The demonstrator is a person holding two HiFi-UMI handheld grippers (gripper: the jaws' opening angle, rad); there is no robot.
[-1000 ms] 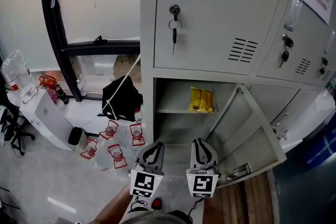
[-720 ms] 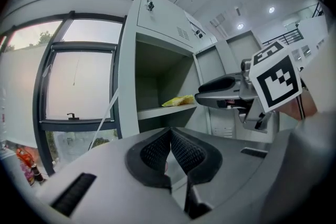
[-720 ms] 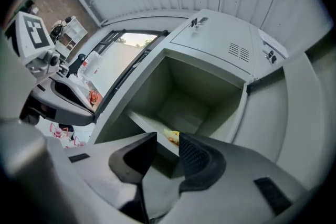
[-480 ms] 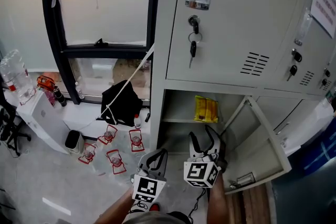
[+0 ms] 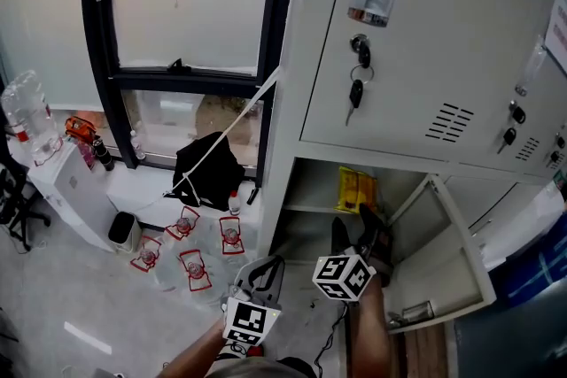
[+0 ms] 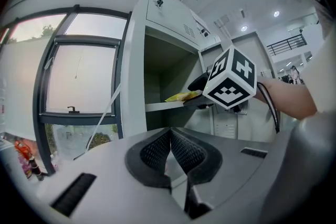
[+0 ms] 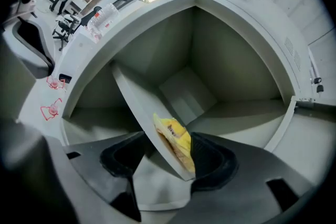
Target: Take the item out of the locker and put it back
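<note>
Grey locker (image 5: 416, 49) fills the frame's right, lower door open. My right claw (image 5: 357, 226), bottom center, has just been opening, jaws apart around the yellow packet (image 5: 356, 189) on the shelf (image 5: 306, 208). Left claw (image 5: 261, 266) beside it: closed, empty.

Packet (image 5: 356, 190) lies on the shelf (image 5: 306, 210) inside the locker (image 5: 416, 57) (lower compartment, right of centre). Door (image 5: 447, 248) stands swung out to the locker's right. Window (image 5: 186, 4) adjoins the locker's left; bottles (image 5: 190, 248) on the floor below it.
</note>
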